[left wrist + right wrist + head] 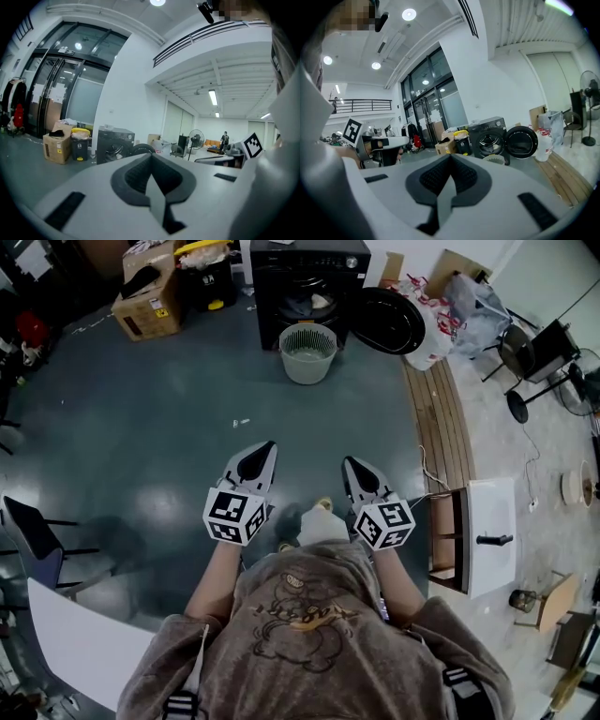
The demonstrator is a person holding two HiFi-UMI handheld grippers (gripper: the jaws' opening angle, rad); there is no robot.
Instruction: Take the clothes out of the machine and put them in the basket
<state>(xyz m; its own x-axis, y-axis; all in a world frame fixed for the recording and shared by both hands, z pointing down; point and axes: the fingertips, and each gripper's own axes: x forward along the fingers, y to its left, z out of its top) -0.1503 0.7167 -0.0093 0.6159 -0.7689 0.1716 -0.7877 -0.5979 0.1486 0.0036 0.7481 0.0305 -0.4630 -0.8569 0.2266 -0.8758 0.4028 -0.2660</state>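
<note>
A black washing machine [309, 277] stands at the far end of the floor, its round door [387, 321] swung open to the right; pale clothes [314, 302] show in the drum. A pale green basket [307, 352] stands on the floor just in front of it. Both grippers are held out in front of the person, well short of the machine. My left gripper [267, 448] is shut and holds nothing. My right gripper [349, 465] is shut too, also bare. The right gripper view shows the machine [490, 136], open door [521, 141] and basket [496, 159] beyond the closed jaws.
A cardboard box [150, 298] and a black bin with a yellow lid [206, 273] stand left of the machine. Bags [448, 310] and a chair [534, 351] are at the right. A wooden strip [439, 423] and a white cabinet [478, 535] lie along the right side.
</note>
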